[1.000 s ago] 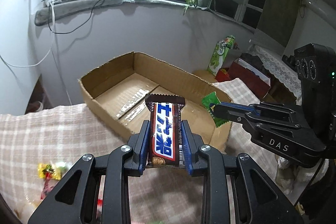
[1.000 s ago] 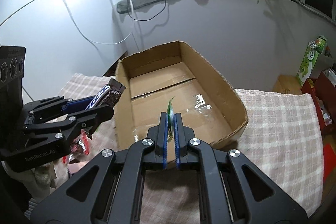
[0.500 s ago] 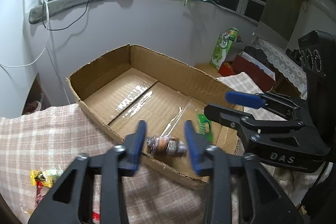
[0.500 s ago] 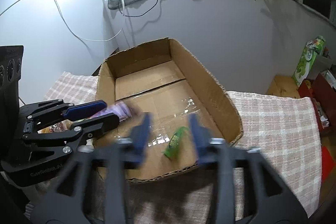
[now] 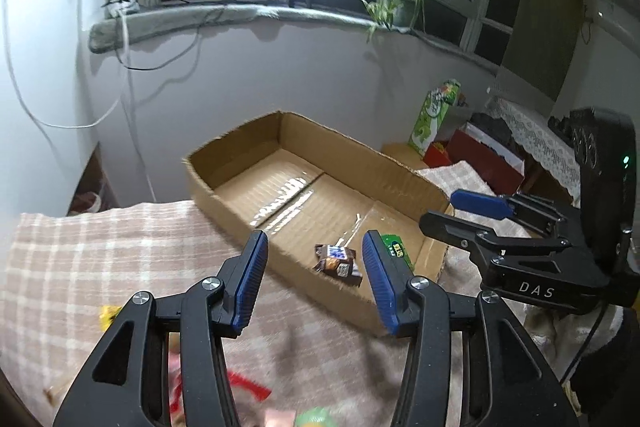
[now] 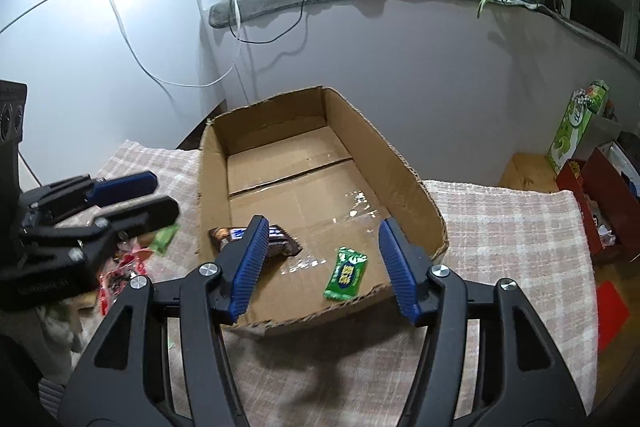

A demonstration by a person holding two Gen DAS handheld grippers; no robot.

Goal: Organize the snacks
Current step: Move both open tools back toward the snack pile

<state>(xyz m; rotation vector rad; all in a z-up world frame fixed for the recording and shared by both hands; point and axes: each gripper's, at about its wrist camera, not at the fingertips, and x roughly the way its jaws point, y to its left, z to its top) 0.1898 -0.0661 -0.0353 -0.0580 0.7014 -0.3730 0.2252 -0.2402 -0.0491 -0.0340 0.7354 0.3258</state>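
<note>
The left gripper [image 5: 315, 279] and the right gripper [image 6: 322, 259] both stood spread with nothing between their blue pads, their jaws having just been opening to let their loads go. Both snacks lay on the floor of the shallow brown cardboard box [image 6: 404, 167], near its front wall: the brown chocolate bar in its blue-and-white wrapper [image 5: 337, 262] to the left, the small flat green sachet [image 6: 346, 273] to the right, close together but apart. The box sat on a pink-and-white checked cloth [image 6: 512, 227].

The step in hand looked like the end of a drop: two snacks delivered, both grippers empty and hanging just in front of the box's near edge. More wrapped sweets lay loose on the cloth to the left of the box, among them a green packet [image 6: 165, 238] and some red wrappers [image 6: 128, 263]; they were blurred and partly hidden by the left gripper. The next move would probably call for drawing the grippers back from the box and bringing one down over that pile with its jaws kept apart, then pinching a single wrapper without dragging the cloth
</note>
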